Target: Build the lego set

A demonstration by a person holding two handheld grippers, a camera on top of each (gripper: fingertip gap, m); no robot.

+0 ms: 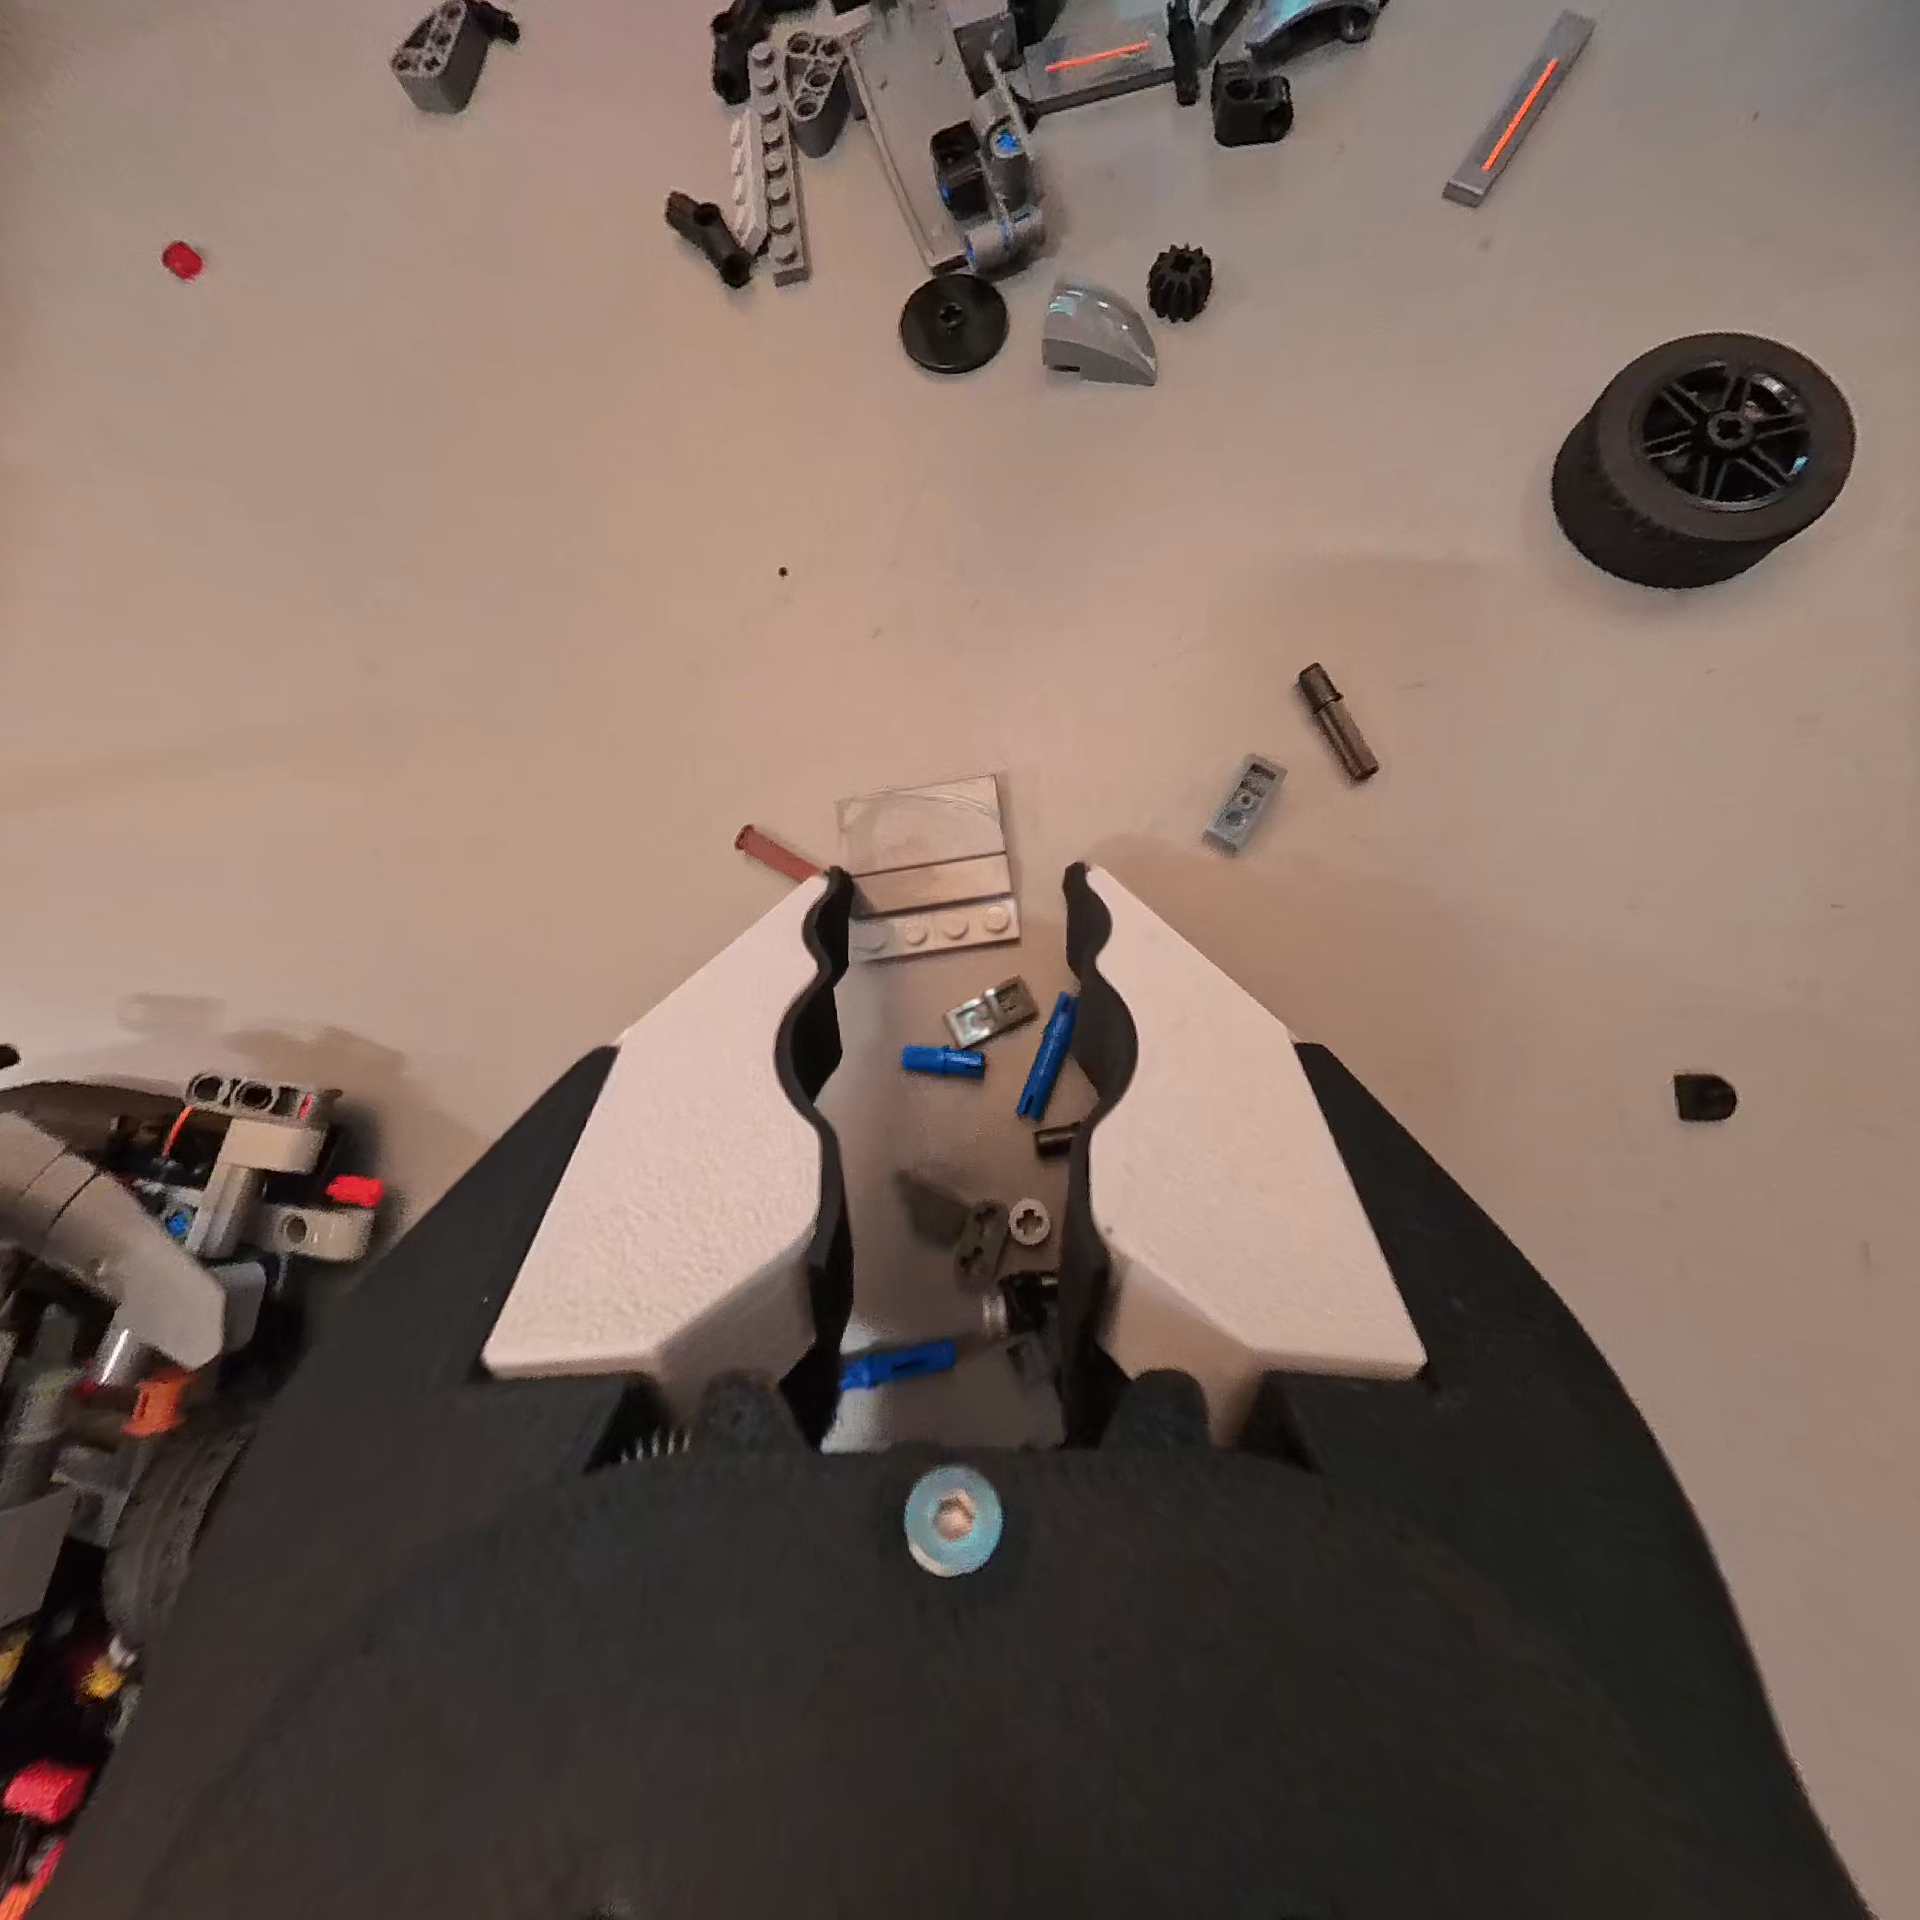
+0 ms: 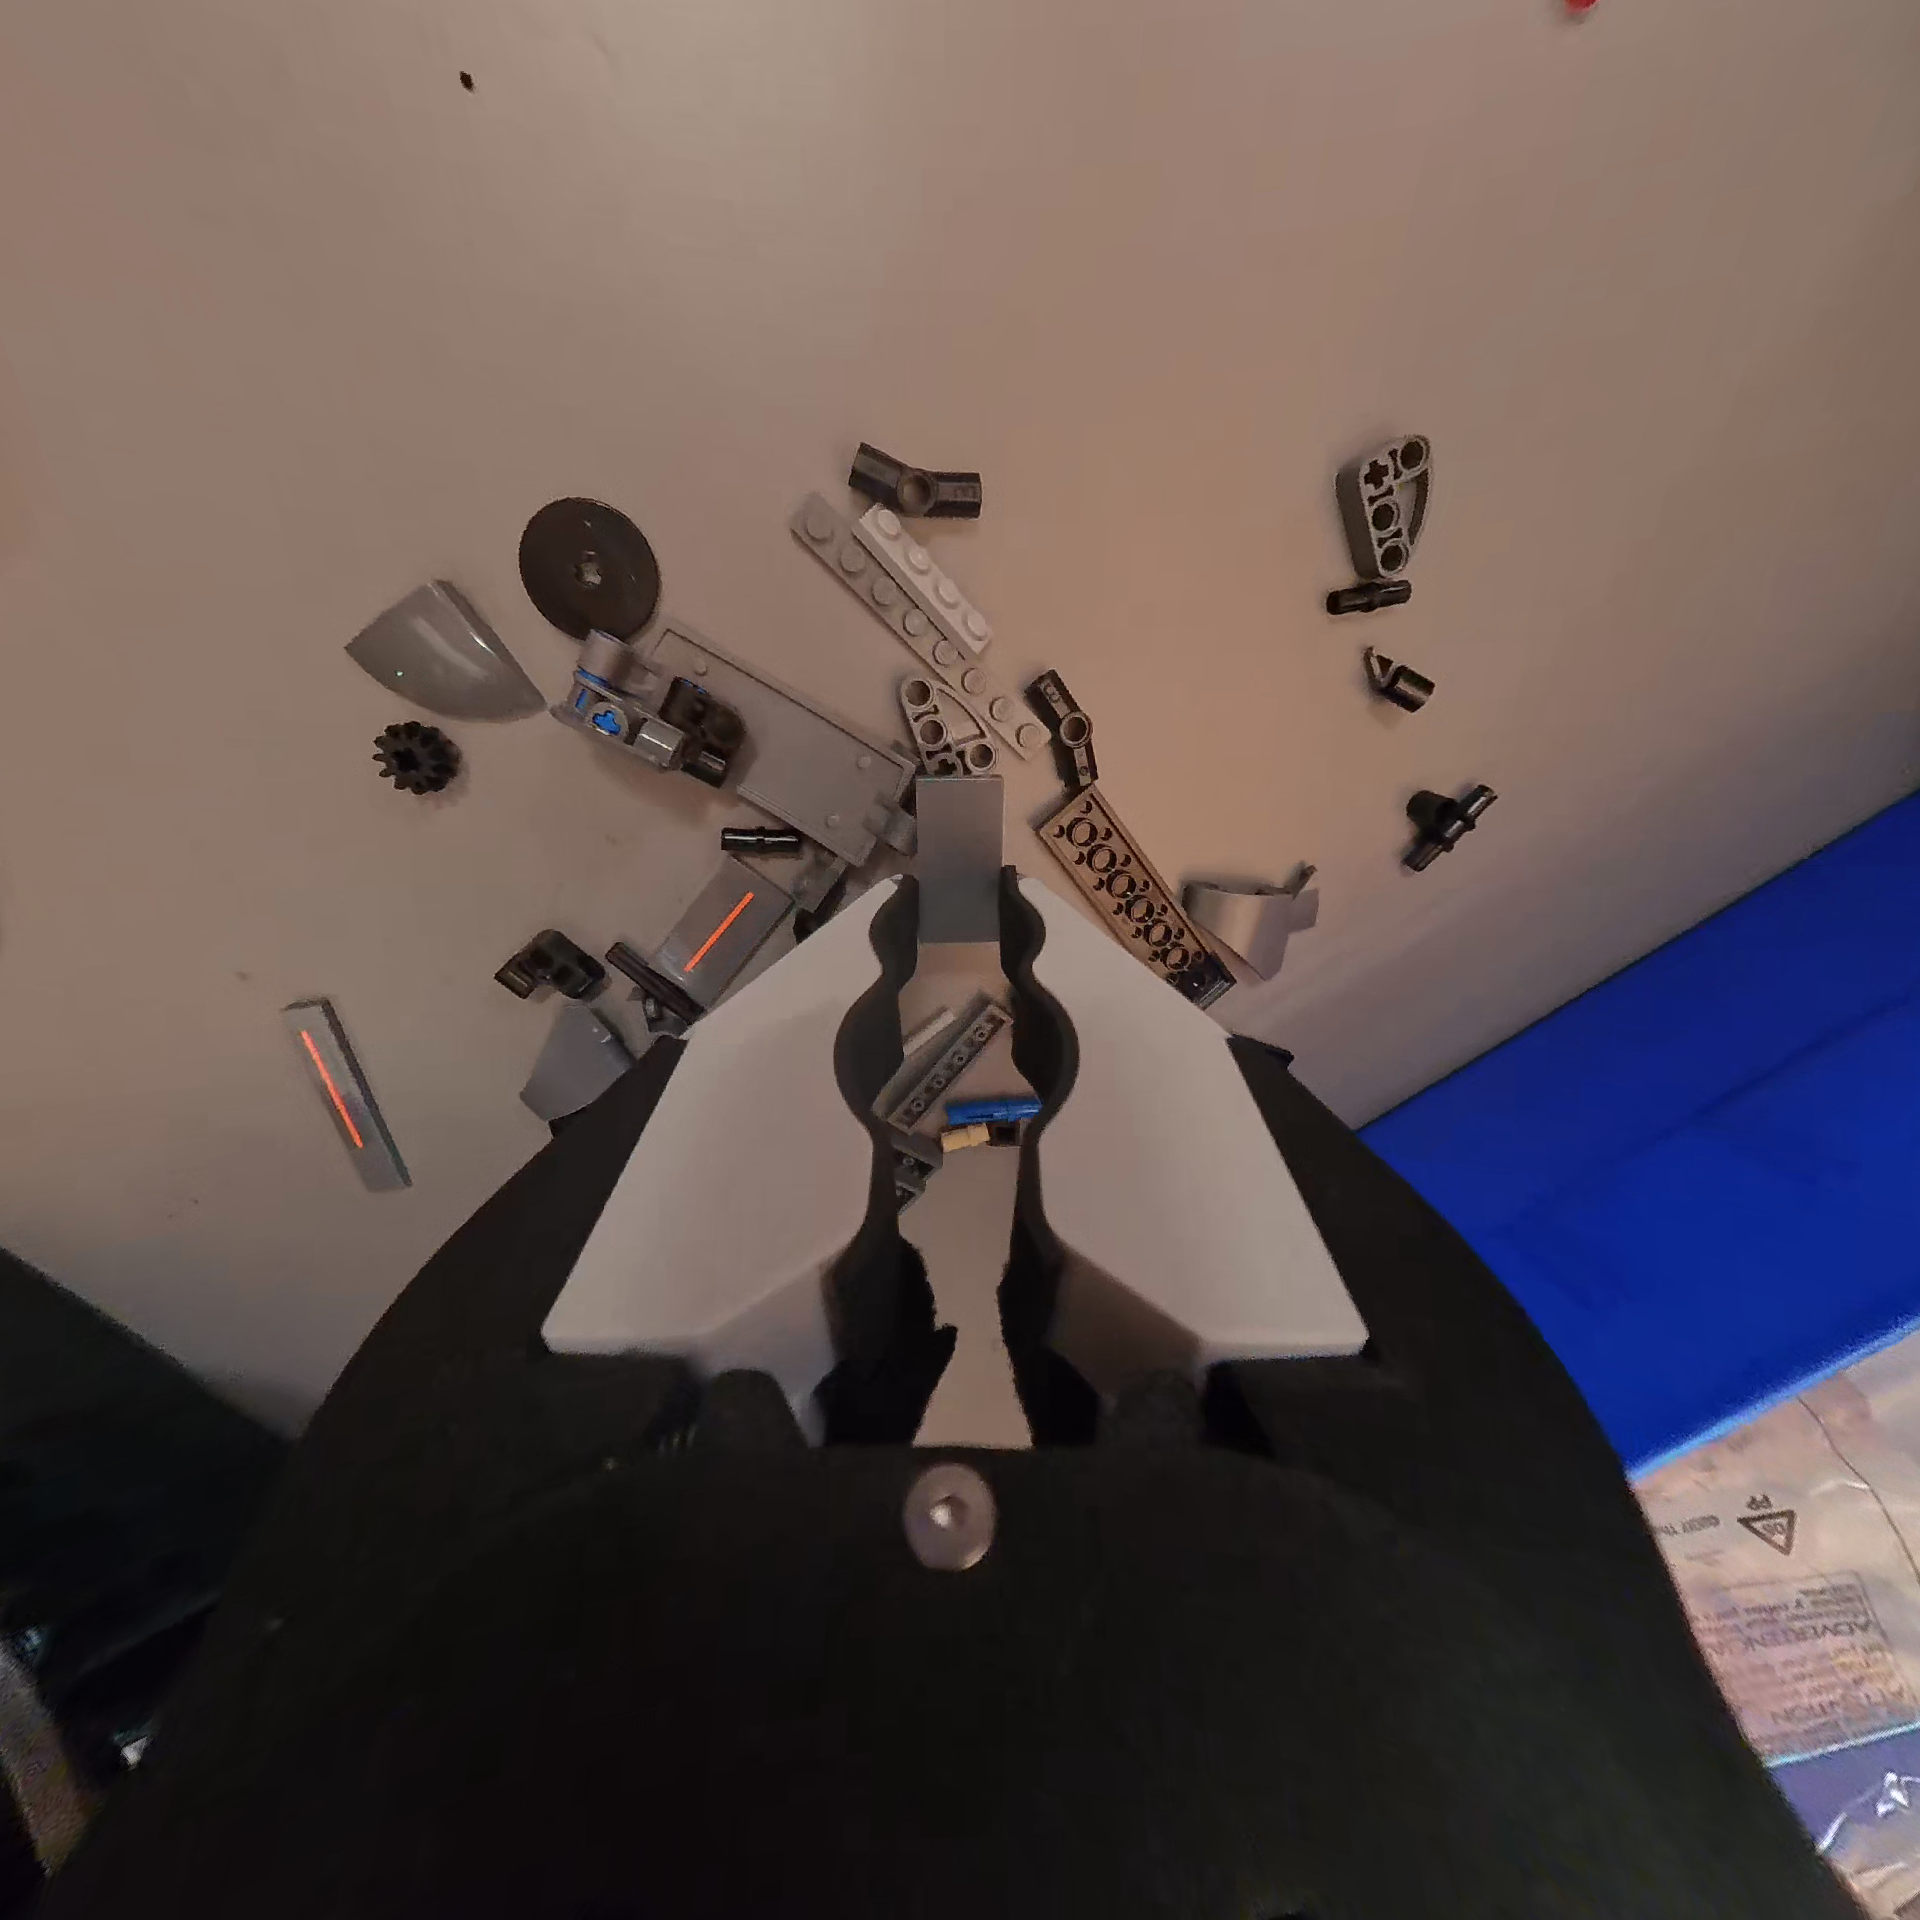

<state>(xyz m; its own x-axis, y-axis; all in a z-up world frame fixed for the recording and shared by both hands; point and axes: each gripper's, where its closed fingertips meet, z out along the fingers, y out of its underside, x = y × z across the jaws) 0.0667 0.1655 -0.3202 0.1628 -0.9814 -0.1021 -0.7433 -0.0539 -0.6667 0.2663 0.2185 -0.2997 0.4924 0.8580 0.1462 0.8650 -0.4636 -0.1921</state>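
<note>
Carefully, with the left gripper empty above the small grey plate assembly on the table, jaws spread, keep the right gripper pinching its flat grey tile level until seated.

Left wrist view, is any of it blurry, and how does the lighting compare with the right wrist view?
Left wrist view: the partly built model at the lower left edge is smeared, while the black wheel is sharp under even warm light. Right wrist view: dimmer, corners falling to shadow, but the grey tile in the right gripper is crisp.
</note>
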